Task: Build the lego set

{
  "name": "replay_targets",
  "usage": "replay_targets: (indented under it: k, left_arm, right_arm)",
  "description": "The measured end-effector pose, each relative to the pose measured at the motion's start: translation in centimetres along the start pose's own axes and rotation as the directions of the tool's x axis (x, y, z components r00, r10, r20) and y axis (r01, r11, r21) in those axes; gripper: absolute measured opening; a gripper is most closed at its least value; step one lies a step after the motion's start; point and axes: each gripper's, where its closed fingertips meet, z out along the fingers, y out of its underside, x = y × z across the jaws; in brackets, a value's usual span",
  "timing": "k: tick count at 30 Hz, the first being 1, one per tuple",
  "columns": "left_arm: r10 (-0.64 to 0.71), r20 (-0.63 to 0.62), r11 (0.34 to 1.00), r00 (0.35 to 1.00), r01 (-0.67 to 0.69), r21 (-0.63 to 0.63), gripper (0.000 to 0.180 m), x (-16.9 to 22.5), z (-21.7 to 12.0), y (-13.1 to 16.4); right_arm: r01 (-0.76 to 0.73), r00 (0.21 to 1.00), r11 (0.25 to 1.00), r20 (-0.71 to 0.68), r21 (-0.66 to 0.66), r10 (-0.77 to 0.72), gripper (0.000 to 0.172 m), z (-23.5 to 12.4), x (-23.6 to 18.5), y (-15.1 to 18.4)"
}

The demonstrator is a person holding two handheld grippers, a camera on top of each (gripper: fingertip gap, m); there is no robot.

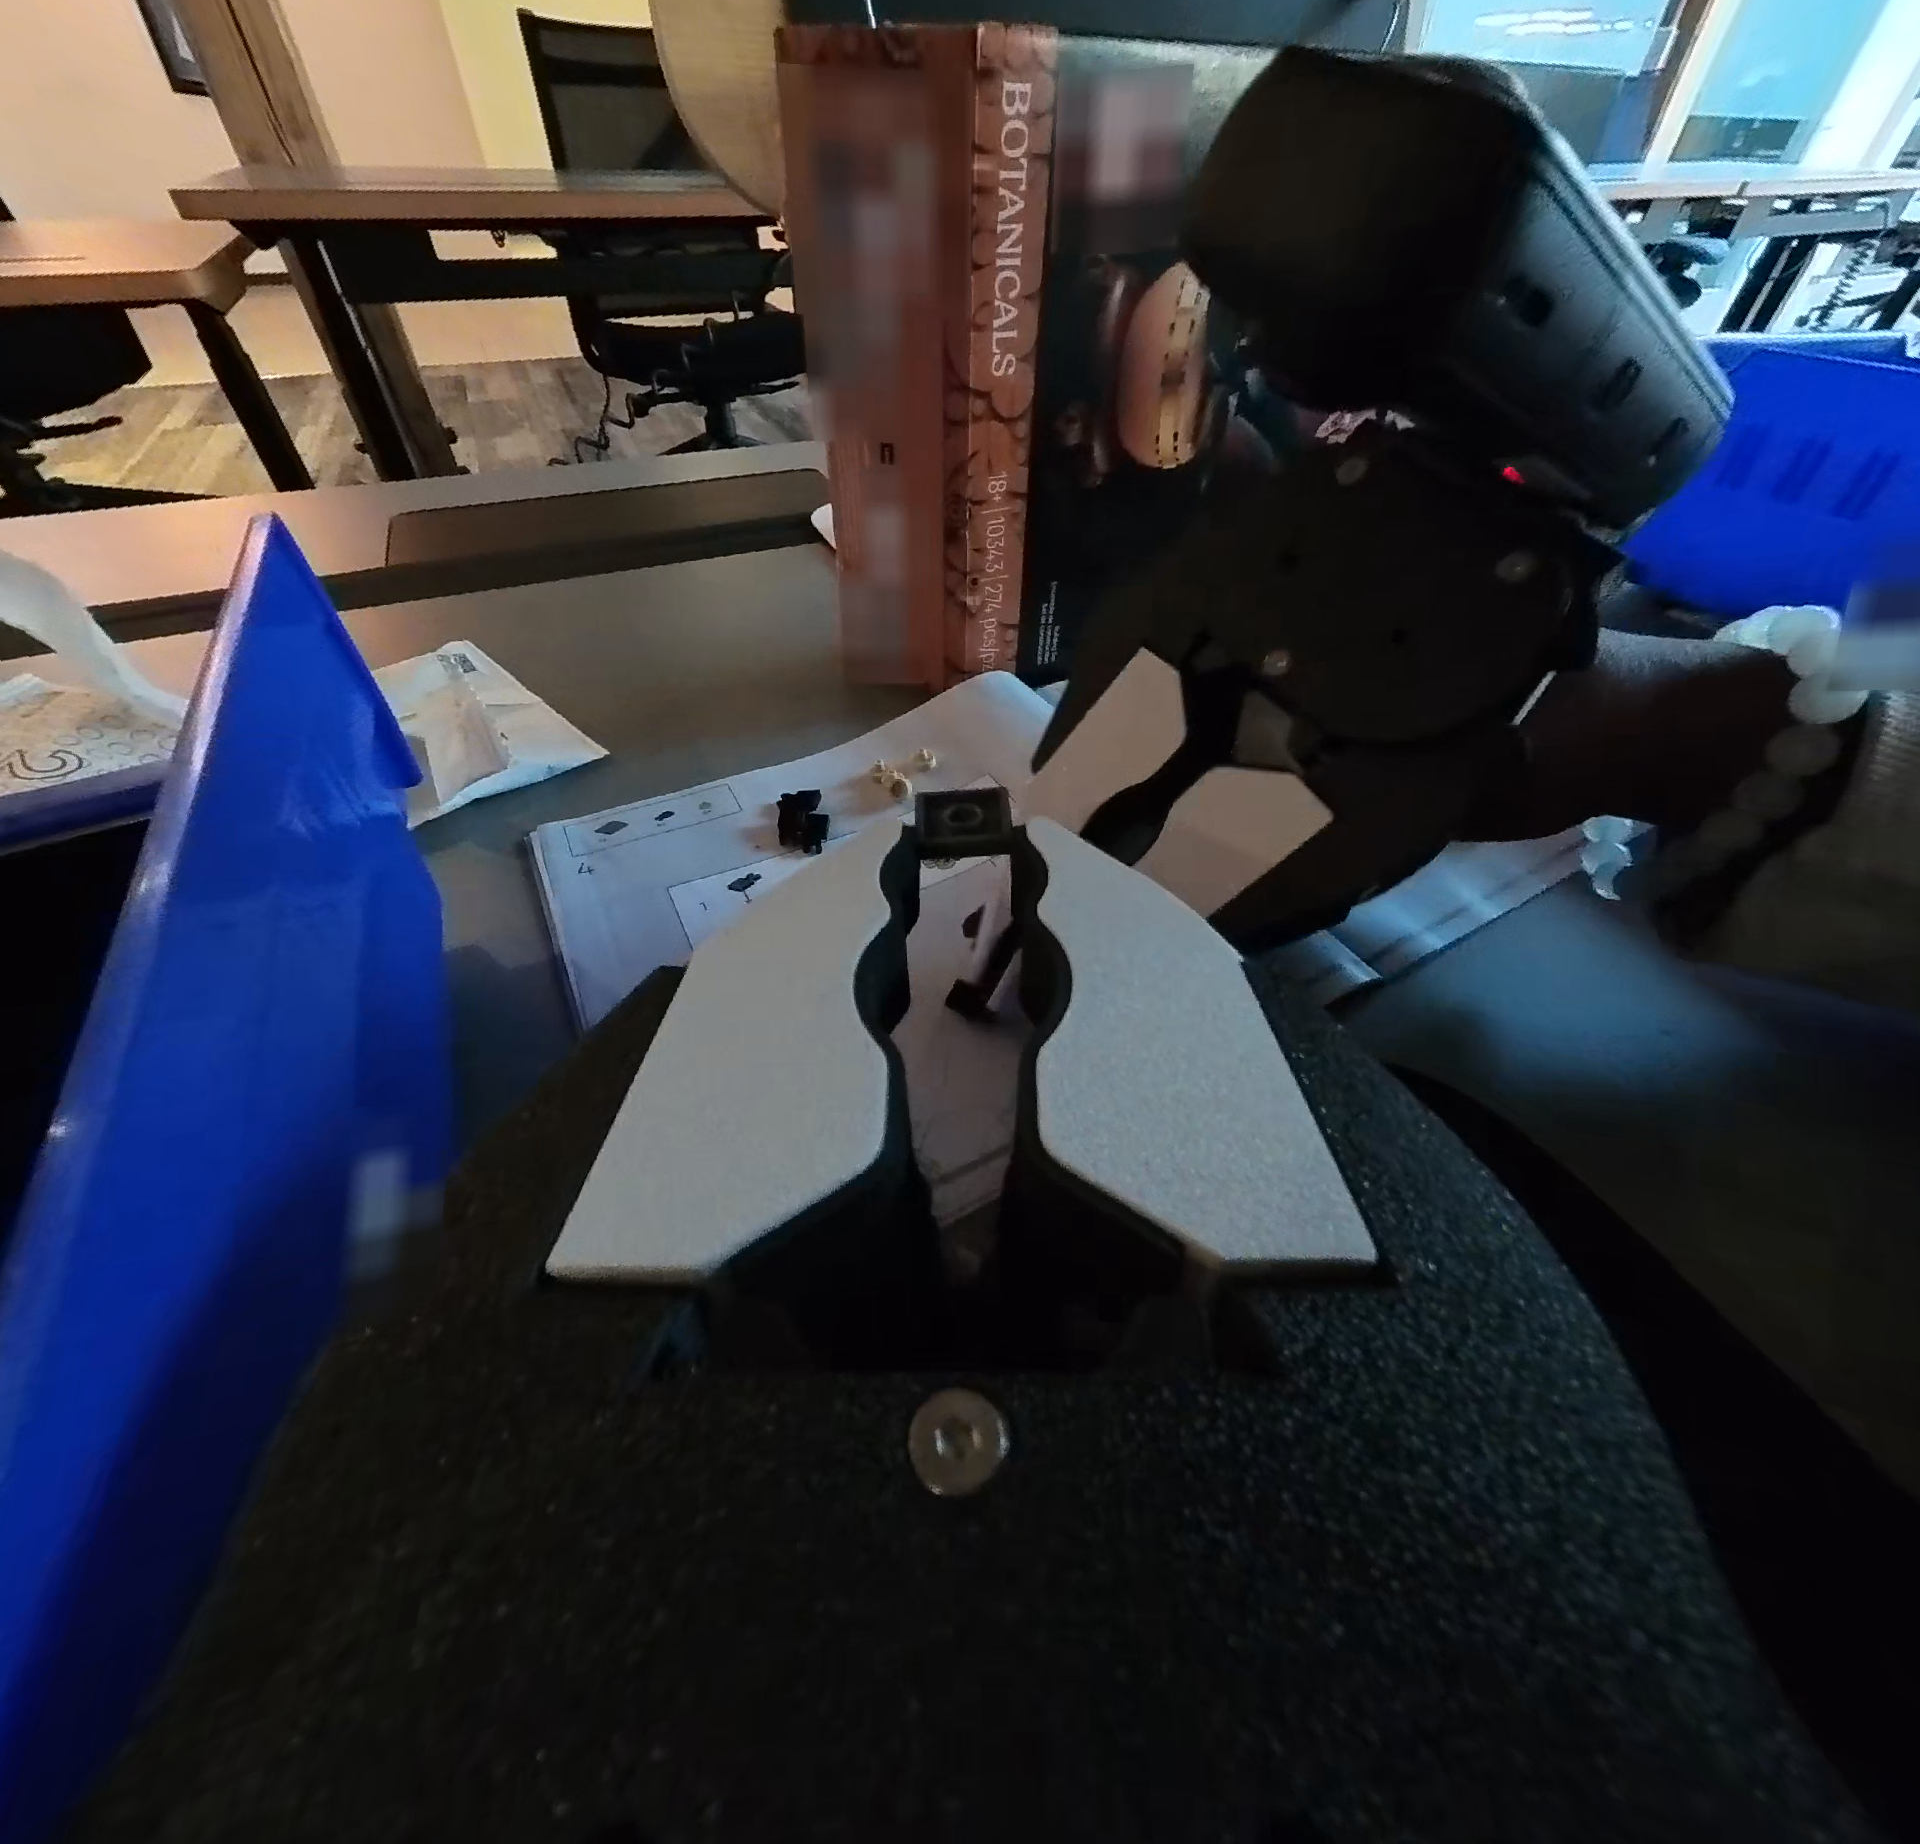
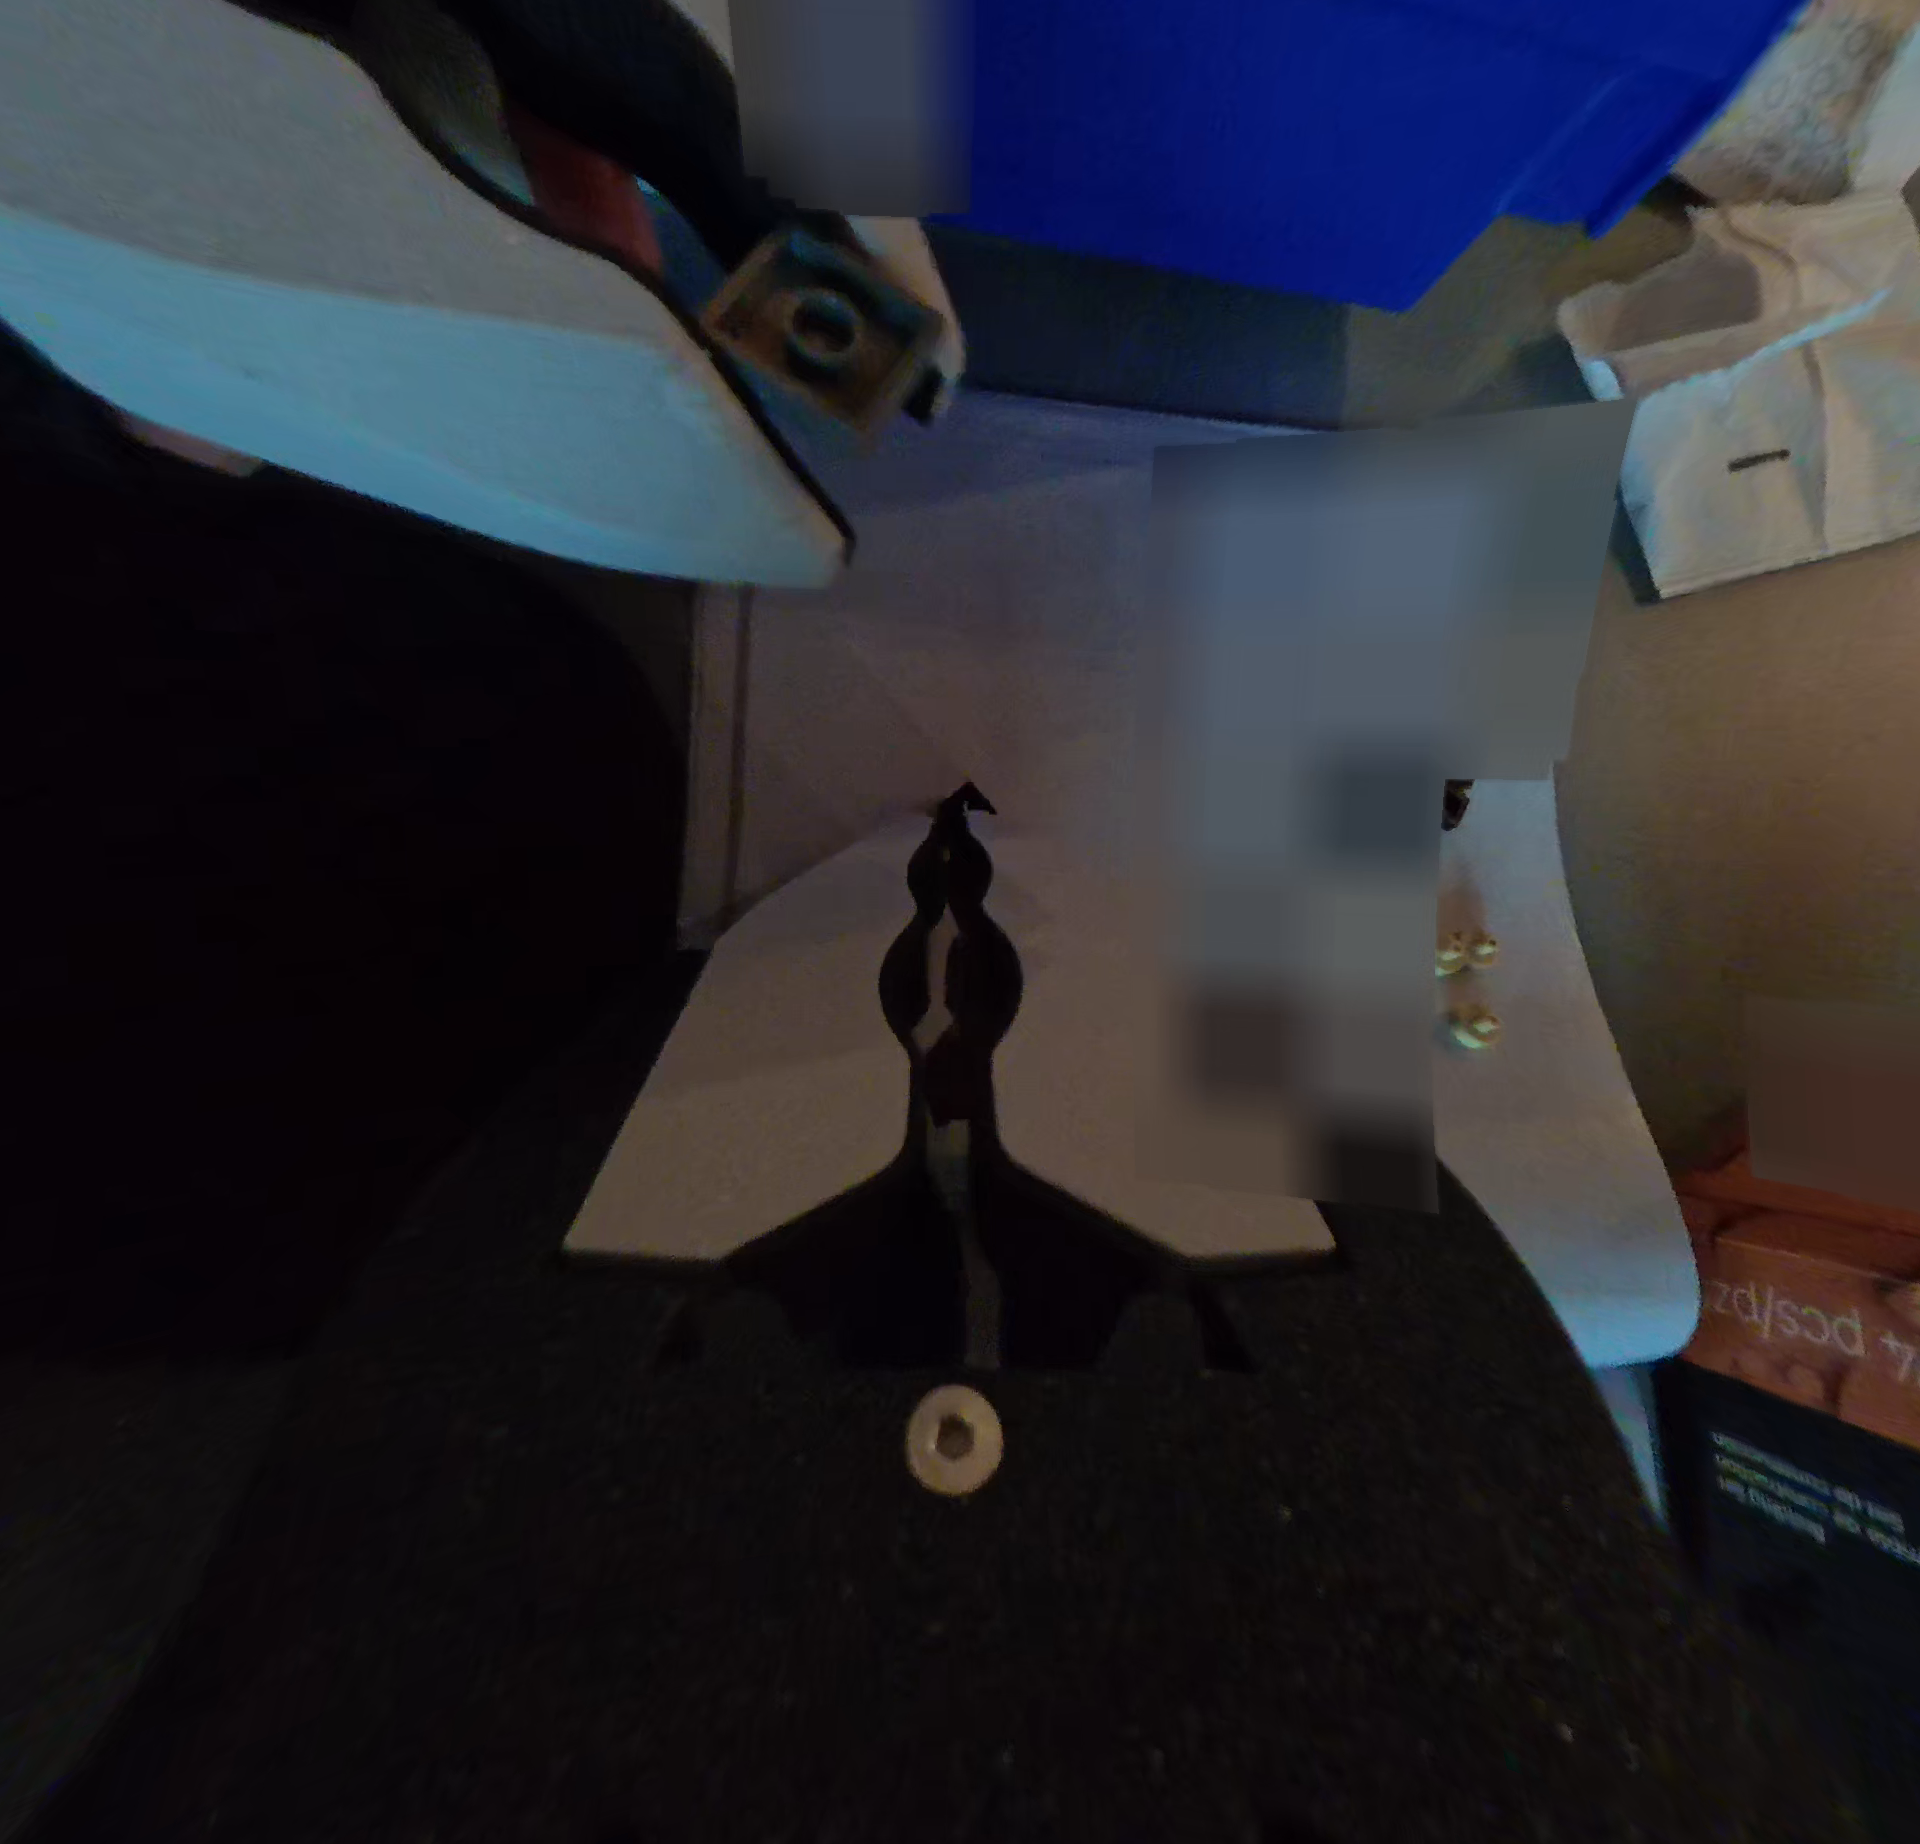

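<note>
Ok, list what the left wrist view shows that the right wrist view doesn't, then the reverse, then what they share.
Left wrist view only: desks and an office chair behind, the tall box standing upright, small black pieces on the booklet, and a hand holding the right gripper.

Right wrist view only: the right gripper's fingers closed together, and the stud on the tile.

Both: the left gripper clamping a dark square tile, the booklet, tan round pieces, blue bin, paper bag.
</note>
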Motion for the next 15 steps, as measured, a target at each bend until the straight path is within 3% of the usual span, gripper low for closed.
replay_targets:
  k: [9, 15]
  left_arm:
    - [0.0, 0.001, 1.0, 1.0, 0.0, -0.001, 0.016, 0.0, 0.0, 0.0]
    - [0.006, 0.0, 1.0, 1.0, -0.006, -0.006, 0.016, 0.1, 0.0, 0.1]
  right_arm:
    - [-0.067, 0.996, 0.998, -0.067, 0.006, 0.067, 0.004, -1.8, 1.2, 0.9]
    - [-0.024, 0.989, 1.0, -0.149, -0.01, 0.022, 0.004, -1.3, 0.7, 0.4]
